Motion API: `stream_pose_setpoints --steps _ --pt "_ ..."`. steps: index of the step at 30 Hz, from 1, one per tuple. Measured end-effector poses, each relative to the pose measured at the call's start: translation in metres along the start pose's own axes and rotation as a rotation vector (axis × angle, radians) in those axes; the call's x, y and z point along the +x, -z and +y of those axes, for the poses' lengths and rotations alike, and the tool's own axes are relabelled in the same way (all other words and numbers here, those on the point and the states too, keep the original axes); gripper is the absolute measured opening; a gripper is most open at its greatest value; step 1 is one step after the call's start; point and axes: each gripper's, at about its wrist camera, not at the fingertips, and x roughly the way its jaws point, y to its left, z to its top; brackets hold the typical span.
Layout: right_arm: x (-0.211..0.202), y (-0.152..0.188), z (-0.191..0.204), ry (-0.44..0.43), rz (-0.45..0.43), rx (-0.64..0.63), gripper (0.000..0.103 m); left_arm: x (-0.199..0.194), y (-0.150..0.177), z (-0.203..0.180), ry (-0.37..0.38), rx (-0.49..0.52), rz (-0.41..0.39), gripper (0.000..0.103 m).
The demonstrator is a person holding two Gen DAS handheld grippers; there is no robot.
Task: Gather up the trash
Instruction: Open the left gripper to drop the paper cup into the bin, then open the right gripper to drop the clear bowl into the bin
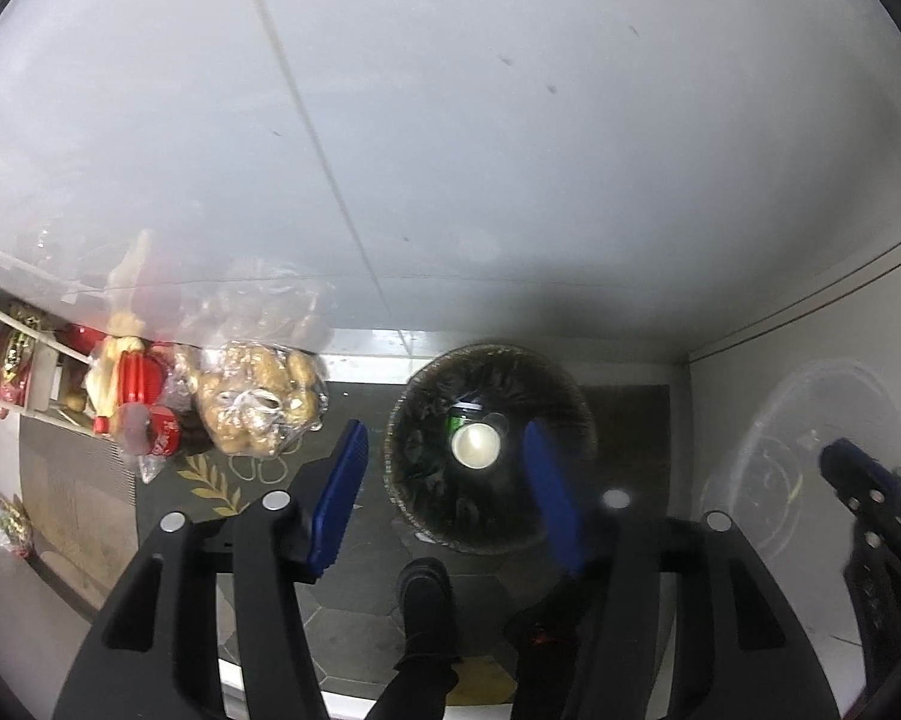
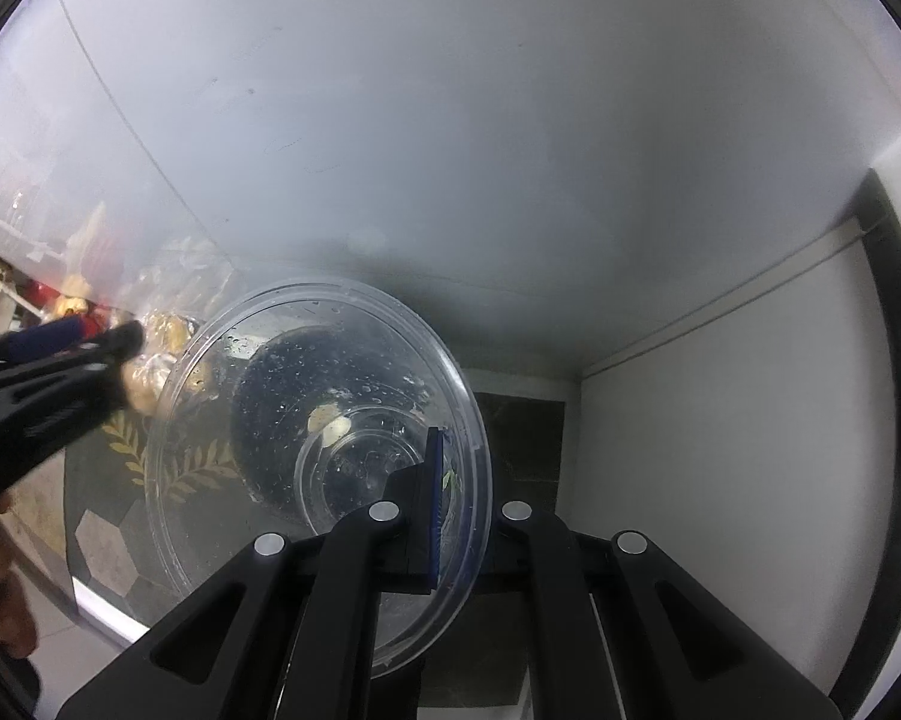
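Right tongs (image 2: 444, 498) grip clear bowl (image 2: 330, 420) — left tongs (image 1: 450, 480) empty.

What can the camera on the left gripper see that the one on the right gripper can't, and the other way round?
Only the left wrist view looks straight down into the trash bin, with a pale cup and a green can inside, framed by the open left gripper. It also shows a red cola bottle and the person's dark shoe.

Only the right wrist view shows the right gripper shut on the rim of the clear plastic bowl, wet with droplets.

Both show the bowl, the bag of potatoes, the leaf-patterned floor mat and the white wall.
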Motion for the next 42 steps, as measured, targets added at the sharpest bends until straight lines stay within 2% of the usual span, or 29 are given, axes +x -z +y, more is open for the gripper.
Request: stream_pose_setpoints --steps 7,14,22,31,36,42 --pt "0.020 -0.006 0.005 0.003 0.037 -0.017 0.004 -0.031 0.005 0.025 -0.030 -0.028 0.000 0.055" --pt "0.078 0.000 0.027 0.010 0.113 -0.028 0.004 -0.054 0.015 0.037 -0.033 -0.038 0.009 0.057" --pt "0.162 0.007 0.056 0.009 0.232 -0.020 0.004 -0.040 0.027 0.041 -0.050 -0.034 0.043 0.058" --pt "0.232 0.006 0.069 0.055 0.346 -0.033 0.004 -0.016 0.039 0.046 -0.055 -0.043 0.083 0.058" --pt "0.257 0.008 0.070 0.050 0.383 -0.008 0.004 -0.005 0.040 0.045 -0.055 -0.041 0.096 0.058" --pt "0.261 0.007 0.066 0.056 0.381 -0.006 0.014 -0.002 0.039 0.038 -0.050 -0.034 0.101 0.058"
